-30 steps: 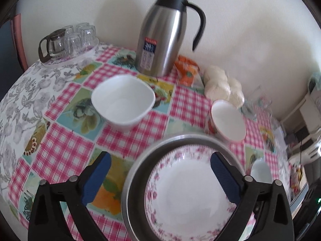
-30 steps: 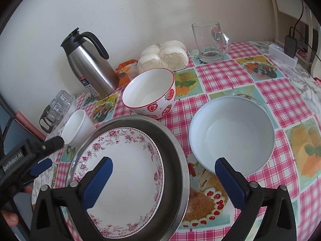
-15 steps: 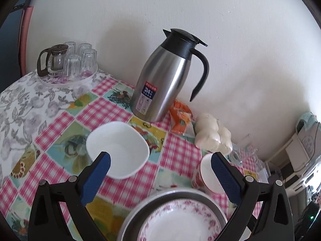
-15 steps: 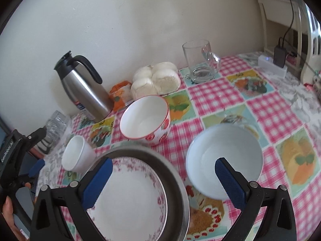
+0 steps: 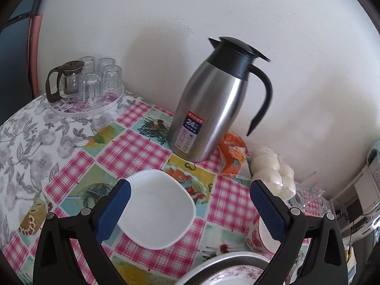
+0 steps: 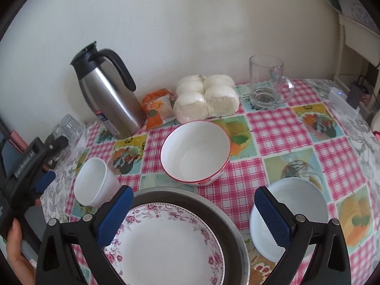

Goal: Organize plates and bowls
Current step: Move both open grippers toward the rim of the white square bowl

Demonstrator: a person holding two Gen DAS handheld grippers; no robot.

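Floral plate inside metal pan

We see the plate lying in the metal pan nearest us on the surface. Just behind the pan stands a bowl, to its left the small cup, to its right another bowl. Farther back, along the wall, stand the flask, a packet, the buns and a glass mug, left to right.
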